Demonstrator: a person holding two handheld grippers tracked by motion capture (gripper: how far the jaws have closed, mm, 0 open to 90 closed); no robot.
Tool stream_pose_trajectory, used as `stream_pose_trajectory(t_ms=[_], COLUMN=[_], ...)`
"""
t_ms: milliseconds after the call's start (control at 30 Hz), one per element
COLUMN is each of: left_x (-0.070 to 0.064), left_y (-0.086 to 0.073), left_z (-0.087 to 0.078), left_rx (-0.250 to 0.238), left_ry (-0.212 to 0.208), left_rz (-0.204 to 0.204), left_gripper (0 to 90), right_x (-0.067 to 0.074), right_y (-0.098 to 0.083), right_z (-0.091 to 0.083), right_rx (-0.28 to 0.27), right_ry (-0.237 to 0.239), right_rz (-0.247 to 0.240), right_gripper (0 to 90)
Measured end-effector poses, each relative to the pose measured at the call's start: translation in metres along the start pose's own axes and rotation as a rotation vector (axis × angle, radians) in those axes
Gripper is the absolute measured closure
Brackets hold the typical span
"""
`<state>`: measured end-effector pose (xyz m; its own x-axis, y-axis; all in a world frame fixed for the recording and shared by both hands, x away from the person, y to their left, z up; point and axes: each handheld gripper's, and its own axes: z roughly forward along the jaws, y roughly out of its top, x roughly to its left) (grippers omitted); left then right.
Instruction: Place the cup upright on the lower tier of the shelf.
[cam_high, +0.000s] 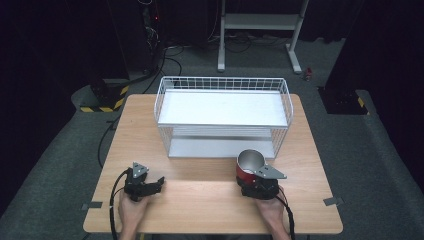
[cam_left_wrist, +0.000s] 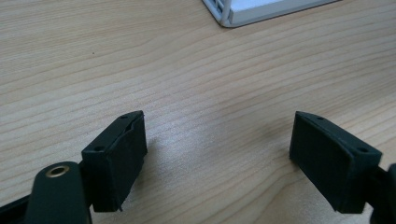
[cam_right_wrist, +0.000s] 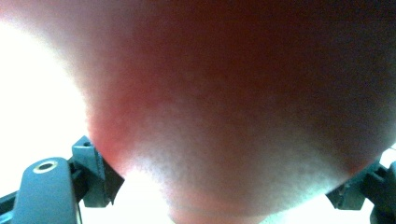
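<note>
A red cup (cam_high: 248, 165) with a shiny metal inside stands upright near the table's front right, just before the white wire rack (cam_high: 223, 79). My right gripper (cam_high: 251, 179) is shut on the cup's lower wall. In the right gripper view the cup's red wall (cam_right_wrist: 224, 93) looms very close and blurred, with a jaw pressed on either side. My left gripper (cam_high: 159, 182) rests low over the wooden table (cam_high: 200, 200) at the front left, open, with nothing between its fingers (cam_left_wrist: 116, 158) but bare wood.
The wire rack has two white shelves and takes up the table's far half; its lower corner (cam_left_wrist: 233, 16) shows ahead of the left gripper. Cables trail from both grippers off the front edge. Beyond the table are grey floor, a stand and cables.
</note>
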<state>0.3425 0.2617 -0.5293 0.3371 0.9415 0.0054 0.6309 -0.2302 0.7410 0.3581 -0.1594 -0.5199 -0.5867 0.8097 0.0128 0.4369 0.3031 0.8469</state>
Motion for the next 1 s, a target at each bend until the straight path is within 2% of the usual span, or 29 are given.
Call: stream_pose_trajectory(t_ms=[567, 733, 1000], left_x=[0.0, 0.0, 0.0], left_y=[0.0, 0.0, 0.0], left_z=[0.0, 0.0, 0.0], left_rx=[0.0, 0.0, 0.0], left_ry=[0.0, 0.0, 0.0], left_rz=[0.0, 0.0, 0.0], left_gripper=[19.2, 19.2, 19.2], right_x=[0.0004, -0.0001, -0.0037], right_y=[0.0, 0.0015, 0.0054], right_z=[-0.0009, -0.0038, -0.0059], right_rx=[0.001, -0.024, -0.031], right_ry=[-0.008, -0.021, -0.029], right_rz=[-0.006, -0.003, 0.004], right_gripper=[16.9, 16.9, 16.9])
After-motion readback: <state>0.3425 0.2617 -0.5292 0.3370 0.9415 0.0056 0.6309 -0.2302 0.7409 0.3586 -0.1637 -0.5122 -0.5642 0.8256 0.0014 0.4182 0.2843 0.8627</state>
